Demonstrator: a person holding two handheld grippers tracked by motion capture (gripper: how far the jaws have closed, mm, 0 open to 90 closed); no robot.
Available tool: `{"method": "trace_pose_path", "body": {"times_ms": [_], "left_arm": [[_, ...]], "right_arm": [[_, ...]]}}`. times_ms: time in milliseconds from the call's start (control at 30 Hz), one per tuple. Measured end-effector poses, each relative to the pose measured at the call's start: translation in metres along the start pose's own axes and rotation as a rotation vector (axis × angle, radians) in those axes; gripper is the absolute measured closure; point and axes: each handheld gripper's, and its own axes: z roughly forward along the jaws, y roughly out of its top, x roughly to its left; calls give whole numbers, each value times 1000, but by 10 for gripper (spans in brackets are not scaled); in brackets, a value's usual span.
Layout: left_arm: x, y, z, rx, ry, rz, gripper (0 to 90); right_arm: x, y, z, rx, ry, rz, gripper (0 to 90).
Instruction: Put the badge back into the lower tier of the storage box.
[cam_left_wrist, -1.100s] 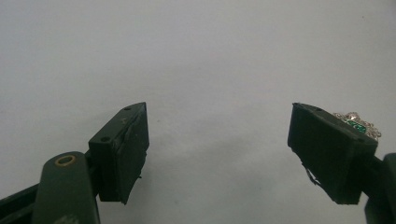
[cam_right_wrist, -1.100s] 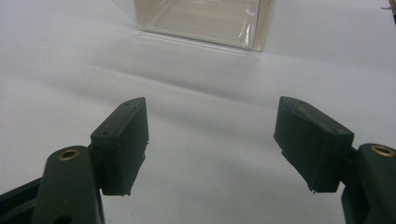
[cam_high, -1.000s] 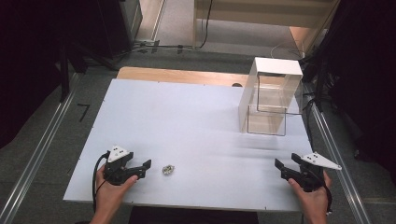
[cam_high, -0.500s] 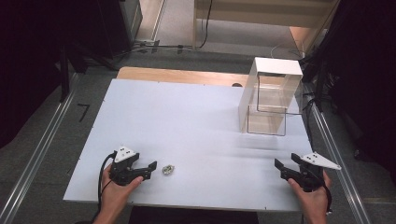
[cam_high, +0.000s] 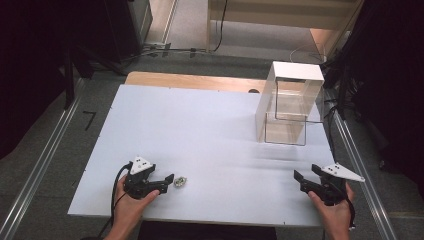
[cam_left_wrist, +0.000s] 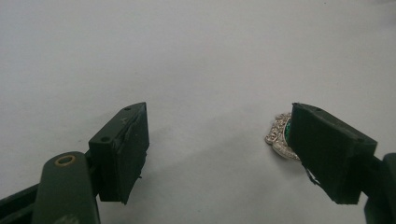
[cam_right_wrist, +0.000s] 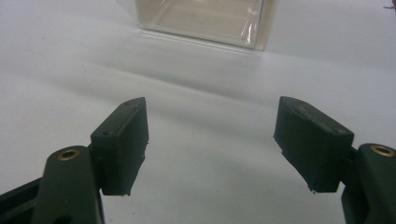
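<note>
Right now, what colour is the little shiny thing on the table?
Silver with a green stone in the middle: the brooch shows best in the left gripper view.

No text, label, brand, number or sign can be read anywhere. The white table (cam_high: 210, 130) is bare of print, the clear box (cam_high: 287, 107) with its white top carries no lettering, and the black gripper jaws in both gripper views bear no markings. A dark angular mark on the grey floor (cam_high: 89, 119) left of the table resembles a 7, but it cannot be told as a numeral.
</note>
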Motion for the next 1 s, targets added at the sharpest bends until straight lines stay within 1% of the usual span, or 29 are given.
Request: {"method": "trace_pose_path", "body": {"times_ms": [567,733,833,933,1000], "left_arm": [[-9,1,5,6,-14,15,211],[-11,1,7,14,-20,24,211],[-13,1,7,19,-17,37,211],[-14,1,8,20,-13,38,212],[-15,0,8,24,-11,46,213]], "right_arm": [[0,0,0,1,-2,-1,245],[0,0,0,0,0,-7,245],[0,0,0,1,0,-8,244],[0,0,0,0,0,-7,245],[0,0,0,1,-1,-7,244]]}}
